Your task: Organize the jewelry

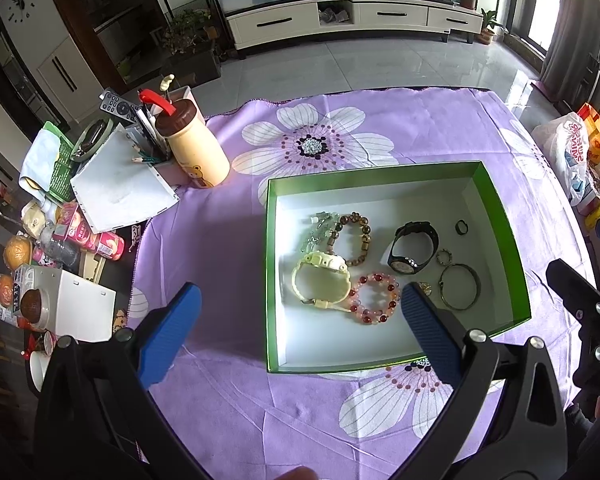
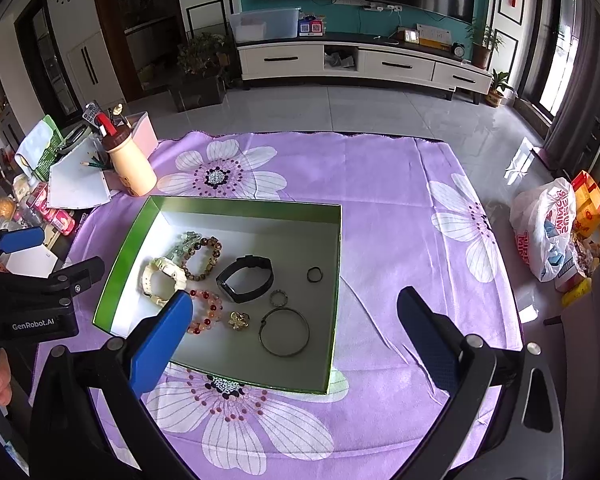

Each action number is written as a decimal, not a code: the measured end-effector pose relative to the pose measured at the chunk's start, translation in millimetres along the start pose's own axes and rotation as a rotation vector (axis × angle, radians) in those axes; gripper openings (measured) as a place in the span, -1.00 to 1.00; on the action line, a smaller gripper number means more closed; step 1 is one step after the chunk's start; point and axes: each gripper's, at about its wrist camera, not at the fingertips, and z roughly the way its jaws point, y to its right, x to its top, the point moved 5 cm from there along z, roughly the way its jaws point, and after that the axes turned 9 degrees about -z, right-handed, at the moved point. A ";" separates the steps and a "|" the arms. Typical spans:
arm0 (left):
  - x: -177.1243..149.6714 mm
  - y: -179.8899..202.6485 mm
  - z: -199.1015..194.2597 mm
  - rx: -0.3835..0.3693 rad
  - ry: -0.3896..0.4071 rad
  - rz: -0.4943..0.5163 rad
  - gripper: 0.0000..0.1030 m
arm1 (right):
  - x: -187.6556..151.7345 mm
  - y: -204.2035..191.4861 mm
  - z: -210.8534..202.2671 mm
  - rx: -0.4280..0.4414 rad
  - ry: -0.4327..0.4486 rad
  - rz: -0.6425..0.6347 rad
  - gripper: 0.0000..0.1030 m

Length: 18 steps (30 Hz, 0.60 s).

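A green-walled box (image 1: 496,216) (image 2: 124,256) with a white floor sits on the purple flowered cloth. Inside lie a cream watch (image 1: 320,280) (image 2: 160,278), a brown bead bracelet (image 1: 354,238) (image 2: 202,258), a red and pink bead bracelet (image 1: 374,300) (image 2: 206,312), a black watch (image 1: 414,248) (image 2: 246,278), a thin metal bangle (image 1: 460,286) (image 2: 284,332), a gold flower piece (image 2: 238,320), and small rings (image 1: 462,227) (image 2: 314,275). My left gripper (image 1: 300,312) hovers open over the box's near side, holding nothing. My right gripper (image 2: 296,320) hangs open above the box's right part, empty.
A cream bottle with a brown lid (image 1: 194,148) (image 2: 130,164), a pen holder and papers (image 1: 120,184) crowd the table's left end with drink cans and fruit. A plastic bag (image 2: 548,228) sits at the right. The cloth's far edge (image 1: 380,92) drops to the floor.
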 end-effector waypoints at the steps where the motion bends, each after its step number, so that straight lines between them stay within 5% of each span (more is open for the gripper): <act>1: -0.5 0.0 1.0 0.001 -0.002 0.002 0.96 | 0.1 0.0 -0.4 -0.001 0.000 -0.001 0.97; 18: -1.8 1.5 10.7 -0.012 -0.021 0.003 0.96 | -1.4 0.1 6.8 -0.010 -0.009 -0.004 0.97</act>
